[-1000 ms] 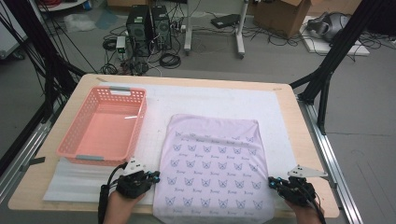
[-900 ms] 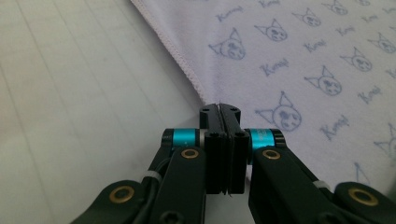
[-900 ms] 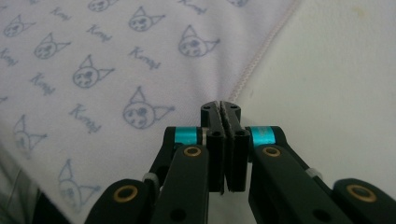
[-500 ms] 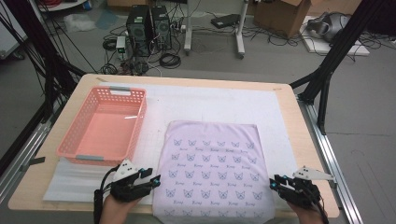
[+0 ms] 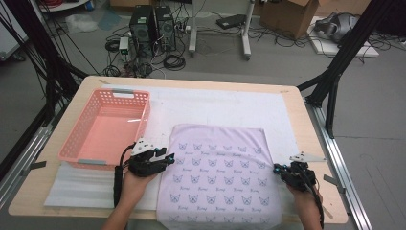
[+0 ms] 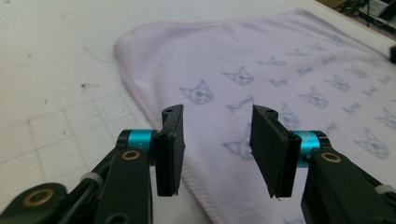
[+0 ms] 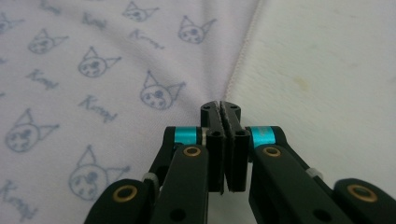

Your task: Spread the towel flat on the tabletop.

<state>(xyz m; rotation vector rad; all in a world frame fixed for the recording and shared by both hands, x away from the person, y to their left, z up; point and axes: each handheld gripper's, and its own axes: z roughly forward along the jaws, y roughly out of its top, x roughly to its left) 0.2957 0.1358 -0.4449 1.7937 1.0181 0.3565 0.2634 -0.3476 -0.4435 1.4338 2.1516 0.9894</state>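
At the near edge of the wooden table (image 5: 316, 124), a lilac cloth (image 5: 220, 177) printed with small cat faces lies spread flat on a white mat (image 5: 215, 105), its near hem reaching the table's near rim. The person's left gripper (image 5: 163, 160) sits at the cloth's left edge, about halfway up that side. Its jaws stand apart and nothing is pinched between them; in the left gripper view (image 6: 217, 149) the stitched hem of the cloth (image 6: 280, 70) runs under the gap between the two black pads, with no pad pressing on it. The right gripper (image 5: 282, 170) is at the cloth's right edge. In the right gripper view (image 7: 222, 109) its jaws are pressed together, having just closed, right at the seam of the cloth (image 7: 116, 60); whether they pinch the hem cannot be told. Farther back on the left, a pink plastic basket (image 5: 103, 127) stands on the mat, just beside the cloth's far left corner.
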